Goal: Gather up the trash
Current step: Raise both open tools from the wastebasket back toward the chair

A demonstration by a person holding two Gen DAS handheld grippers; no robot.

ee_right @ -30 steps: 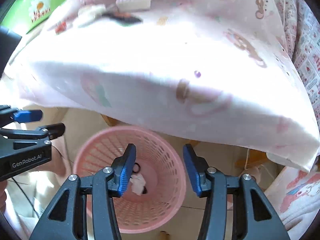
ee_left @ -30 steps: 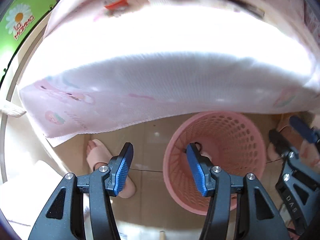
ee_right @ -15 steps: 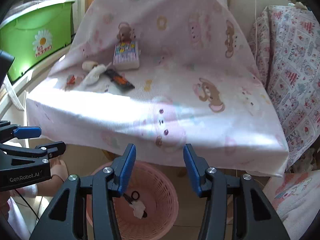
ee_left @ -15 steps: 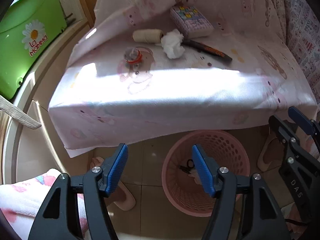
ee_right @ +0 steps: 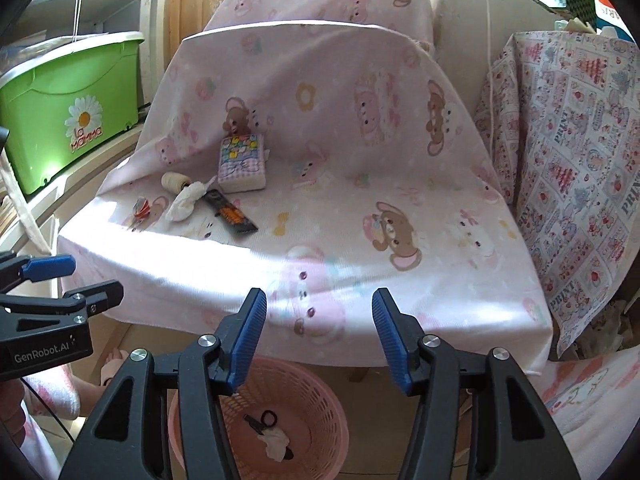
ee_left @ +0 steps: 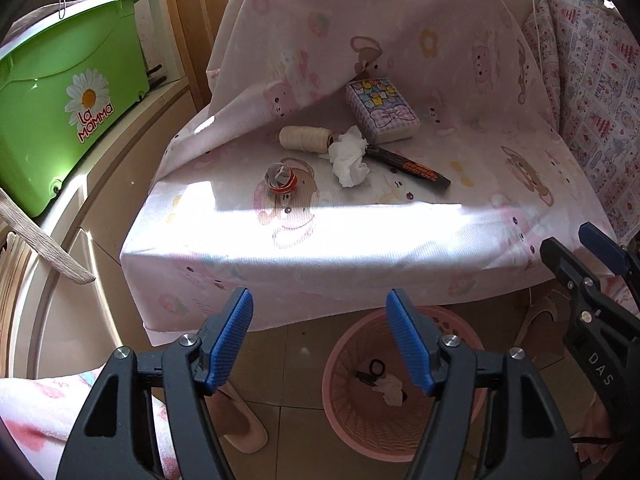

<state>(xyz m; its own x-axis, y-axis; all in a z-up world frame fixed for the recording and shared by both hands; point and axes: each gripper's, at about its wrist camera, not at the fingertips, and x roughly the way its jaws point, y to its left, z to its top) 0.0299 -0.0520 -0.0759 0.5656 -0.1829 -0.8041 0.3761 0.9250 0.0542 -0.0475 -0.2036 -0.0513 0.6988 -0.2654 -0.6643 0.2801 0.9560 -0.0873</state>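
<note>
A crumpled white tissue (ee_left: 349, 157) (ee_right: 185, 202) lies on the pink cloth-covered seat (ee_left: 400, 232), beside a small crumpled red wrapper (ee_left: 281, 177) (ee_right: 141, 208). A pink mesh basket (ee_left: 348, 408) (ee_right: 320, 412) stands on the floor below the seat's front edge, holding a tissue (ee_left: 390, 389) and small black scissors (ee_left: 370, 371). My left gripper (ee_left: 320, 340) is open and empty, above the floor in front of the seat. My right gripper (ee_right: 318, 340) is open and empty, above the basket.
On the seat also lie a spool of cream twine (ee_left: 306, 138), a black marker (ee_left: 408, 167) and a patterned tissue pack (ee_left: 382, 110). A green bin (ee_left: 60, 112) stands on the left shelf. A patterned cloth (ee_right: 572, 168) hangs at right. A slipper (ee_left: 240, 420) is on the floor.
Both grippers have risen and pulled back from the basket. The seat top with its items has come into full view, and the basket now sits low in both views.
</note>
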